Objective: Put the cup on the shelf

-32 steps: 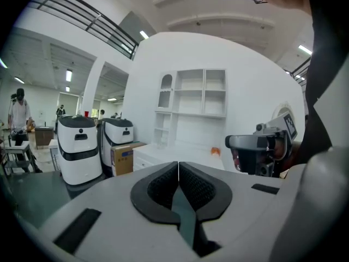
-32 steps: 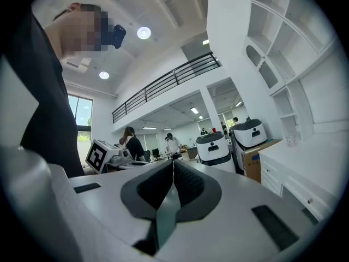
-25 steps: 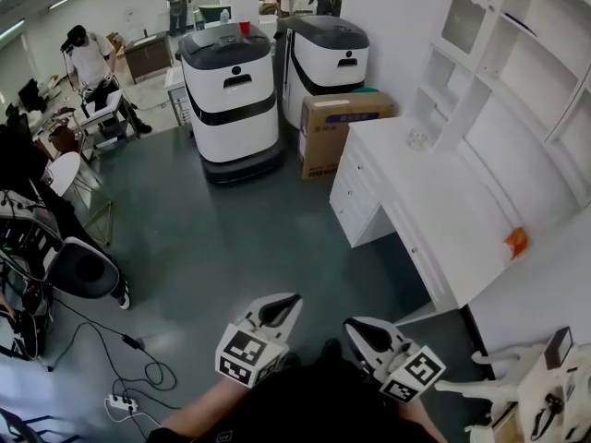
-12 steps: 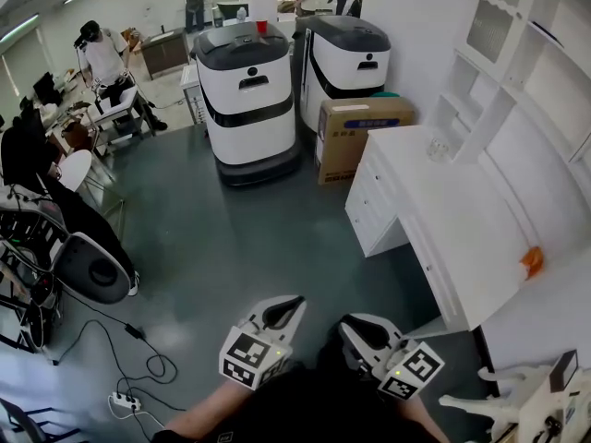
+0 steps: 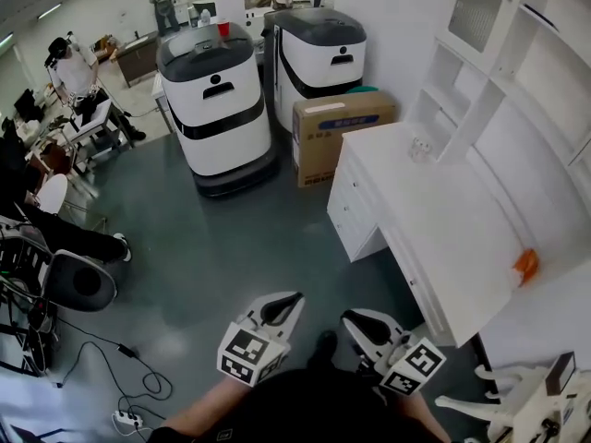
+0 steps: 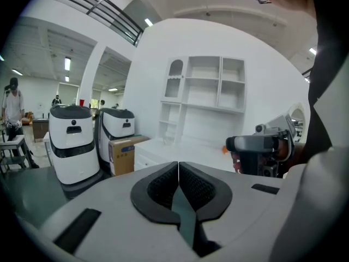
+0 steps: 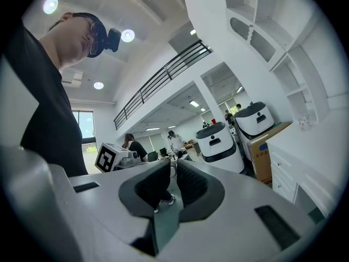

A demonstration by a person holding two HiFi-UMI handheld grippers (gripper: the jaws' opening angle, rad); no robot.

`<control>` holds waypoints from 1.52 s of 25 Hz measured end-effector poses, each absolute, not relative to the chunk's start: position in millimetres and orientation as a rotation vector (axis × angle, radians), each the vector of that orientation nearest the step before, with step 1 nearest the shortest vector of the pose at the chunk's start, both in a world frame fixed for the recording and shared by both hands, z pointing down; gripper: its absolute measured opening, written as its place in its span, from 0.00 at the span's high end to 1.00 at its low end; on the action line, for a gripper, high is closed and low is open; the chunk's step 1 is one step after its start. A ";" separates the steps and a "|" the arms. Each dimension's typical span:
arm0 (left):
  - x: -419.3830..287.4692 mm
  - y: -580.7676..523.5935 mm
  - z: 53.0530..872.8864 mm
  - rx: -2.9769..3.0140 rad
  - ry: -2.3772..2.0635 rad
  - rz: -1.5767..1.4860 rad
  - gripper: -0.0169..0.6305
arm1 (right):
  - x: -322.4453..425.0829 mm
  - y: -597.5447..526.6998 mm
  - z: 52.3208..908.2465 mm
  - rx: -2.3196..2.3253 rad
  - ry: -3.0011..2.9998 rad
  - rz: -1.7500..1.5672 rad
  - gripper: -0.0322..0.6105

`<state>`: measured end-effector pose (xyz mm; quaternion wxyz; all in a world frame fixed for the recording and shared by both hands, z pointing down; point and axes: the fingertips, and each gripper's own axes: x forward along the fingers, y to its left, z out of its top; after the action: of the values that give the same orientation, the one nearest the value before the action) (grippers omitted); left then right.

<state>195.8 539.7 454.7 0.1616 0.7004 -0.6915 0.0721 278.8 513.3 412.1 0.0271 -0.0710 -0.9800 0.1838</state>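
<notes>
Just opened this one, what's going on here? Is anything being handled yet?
Nothing is held yet. A person stands on the grey floor with the left claw and right claw both shut and empty, low in front of the body. The small clear glass cup sits at the far end of the white desk, by the foot of the white open shelf unit, well away from both claws and not yet on a shelf.
</notes>
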 end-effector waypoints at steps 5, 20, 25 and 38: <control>182.3 483.7 451.3 1.990 -1.974 0.205 0.95 | 271.1 455.6 410.1 -0.207 -3.025 0.589 0.92; 158.5 356.4 459.3 2.036 -1.900 0.199 0.95 | 248.9 336.6 427.3 -0.130 -2.995 0.624 0.92; 127.0 313.4 466.3 2.097 -1.834 0.178 0.95 | 210.3 309.7 436.6 -0.080 -2.972 0.631 0.92; -44.7 225.8 439.6 2.261 -1.743 0.238 0.95 | 48.9 226.2 410.4 0.145 -3.038 0.603 0.92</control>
<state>-44.7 225.8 439.6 0.1380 0.7818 -0.6025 0.0821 48.9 226.2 410.4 0.0204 0.0467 -0.9796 0.1944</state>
